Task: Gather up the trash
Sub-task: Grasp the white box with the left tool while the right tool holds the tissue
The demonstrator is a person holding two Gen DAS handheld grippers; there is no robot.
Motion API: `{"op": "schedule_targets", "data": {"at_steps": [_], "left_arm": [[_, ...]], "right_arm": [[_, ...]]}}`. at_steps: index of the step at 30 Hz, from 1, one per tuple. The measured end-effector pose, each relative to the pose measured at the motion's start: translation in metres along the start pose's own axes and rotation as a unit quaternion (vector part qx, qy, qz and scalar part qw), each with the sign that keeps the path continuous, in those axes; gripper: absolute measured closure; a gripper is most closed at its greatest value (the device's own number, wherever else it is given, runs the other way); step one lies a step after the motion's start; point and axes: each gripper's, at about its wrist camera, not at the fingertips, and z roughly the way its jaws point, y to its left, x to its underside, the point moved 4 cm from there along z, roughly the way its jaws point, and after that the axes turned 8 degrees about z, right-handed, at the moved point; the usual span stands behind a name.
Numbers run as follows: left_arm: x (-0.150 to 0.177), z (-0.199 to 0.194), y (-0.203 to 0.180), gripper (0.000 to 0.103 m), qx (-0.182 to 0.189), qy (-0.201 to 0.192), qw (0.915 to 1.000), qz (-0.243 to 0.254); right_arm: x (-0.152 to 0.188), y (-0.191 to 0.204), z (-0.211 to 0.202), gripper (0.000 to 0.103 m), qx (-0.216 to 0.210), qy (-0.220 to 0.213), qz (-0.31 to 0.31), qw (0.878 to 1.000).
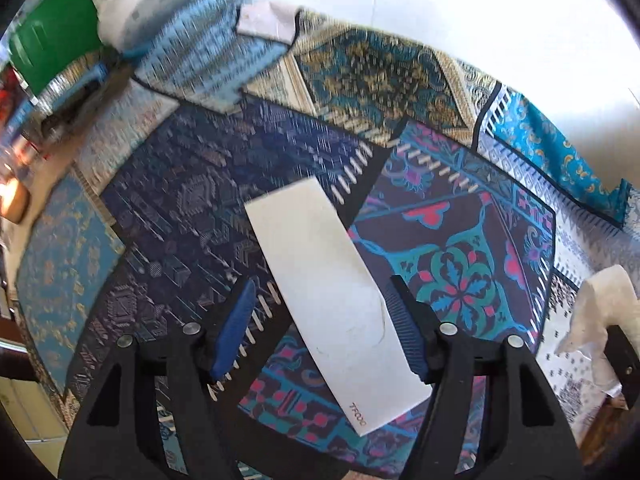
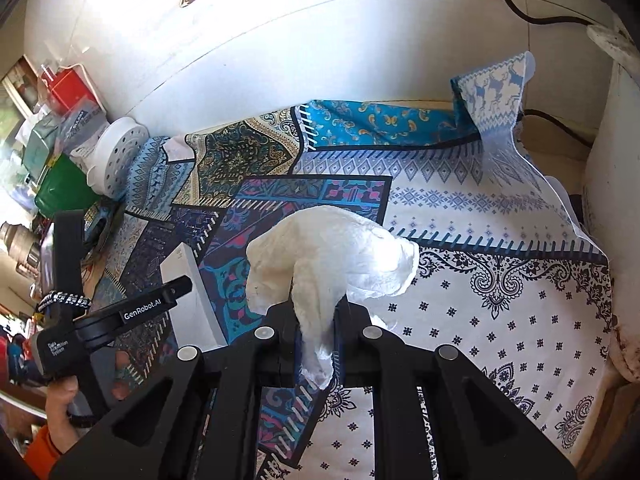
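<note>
A flat white rectangular box (image 1: 332, 300) printed "TFOOC" lies on the patterned patchwork cloth (image 1: 180, 208). My left gripper (image 1: 320, 320) is open, its blue-padded jaws standing on either side of the box's near half. The box also shows in the right wrist view (image 2: 192, 280) behind the left gripper's body (image 2: 120, 316). My right gripper (image 2: 316, 336) is shut on a crumpled white tissue (image 2: 332, 256), held above the cloth. That tissue also shows at the right edge of the left wrist view (image 1: 600, 312).
A green container (image 1: 52, 52) and a white perforated round object (image 1: 160, 4) stand at the far left of the table by the wall. More clutter, including a red box (image 2: 68, 88), sits beyond them. The cloth's right edge (image 2: 580, 240) hangs near a white wall.
</note>
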Motion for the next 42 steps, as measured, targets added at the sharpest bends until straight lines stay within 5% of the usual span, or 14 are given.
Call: {"op": "schedule_targets", "data": {"at_steps": [6, 15, 27, 33, 42], "left_arm": [[-0.001, 0.019, 0.005, 0.037, 0.048, 0.025, 0.9969, -0.058], [0.0, 0.022, 0.002, 0.051, 0.024, 0.01, 0.9991, -0.033], [0.041, -0.074, 0.024, 0.053, 0.092, -0.056, 0.9926, 0.057], [0.082, -0.136, 0.07, 0.053, 0.126, -0.101, 0.9825, 0.093], [0.191, -0.19, 0.194, 0.053, 0.157, -0.122, 0.9705, 0.137]], "right_arm": [[-0.001, 0.01, 0.0, 0.092, -0.006, -0.002, -0.011, 1.0], [0.008, 0.016, -0.002, 0.092, -0.009, 0.005, -0.01, 1.0], [0.048, 0.059, -0.05, 0.092, 0.001, -0.019, -0.013, 1.0], [0.098, 0.109, -0.08, 0.092, 0.011, -0.041, -0.027, 0.999], [0.231, 0.185, -0.099, 0.092, 0.036, -0.064, 0.0, 0.997]]}}
